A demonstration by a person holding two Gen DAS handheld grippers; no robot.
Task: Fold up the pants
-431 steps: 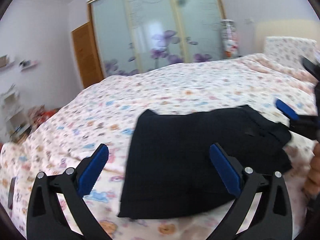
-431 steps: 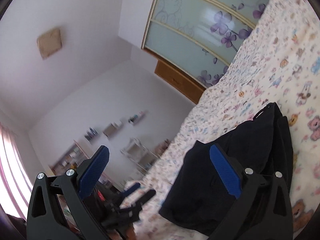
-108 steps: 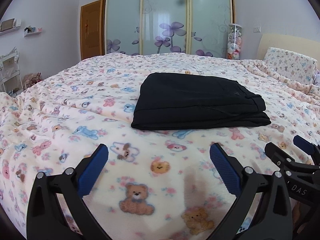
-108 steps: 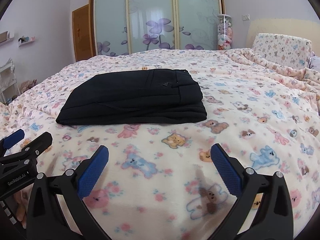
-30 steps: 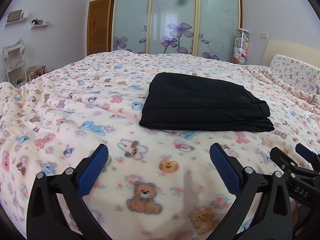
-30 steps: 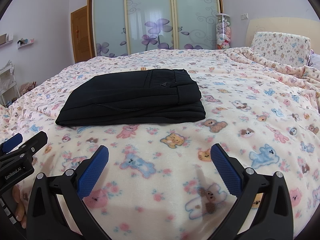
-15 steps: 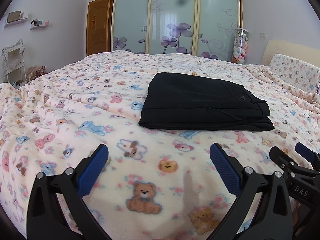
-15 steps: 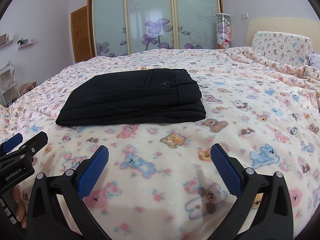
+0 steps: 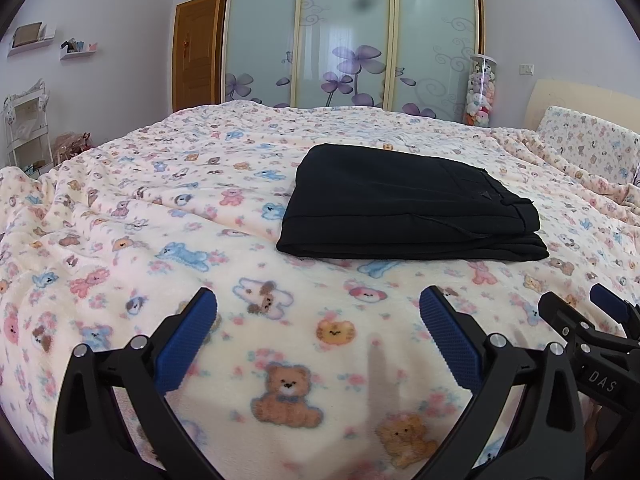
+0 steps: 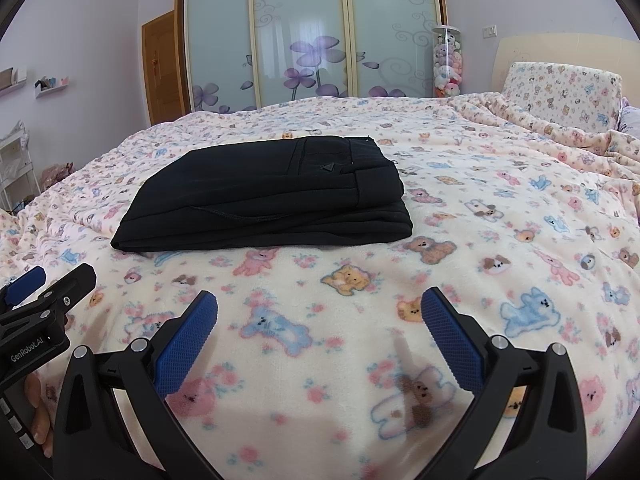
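The black pants (image 9: 404,204) lie folded in a flat rectangular stack on the bed's bear-print blanket (image 9: 160,216); they also show in the right wrist view (image 10: 272,196). My left gripper (image 9: 318,340) is open and empty, held over the blanket well short of the pants. My right gripper (image 10: 319,340) is open and empty, also short of the pants. Each gripper shows at the edge of the other's view: the right one (image 9: 584,320) and the left one (image 10: 48,284).
A pillow (image 10: 560,92) lies at the bed's right end by the headboard. Sliding wardrobe doors (image 9: 352,40) and a tube of plush toys (image 9: 482,92) stand behind the bed. A white rack (image 9: 24,128) stands at the left wall.
Over the last second nothing has visibly moved. Earlier, the grippers were at the pants while folding; they have since drawn back, leaving the folded stack on the bed.
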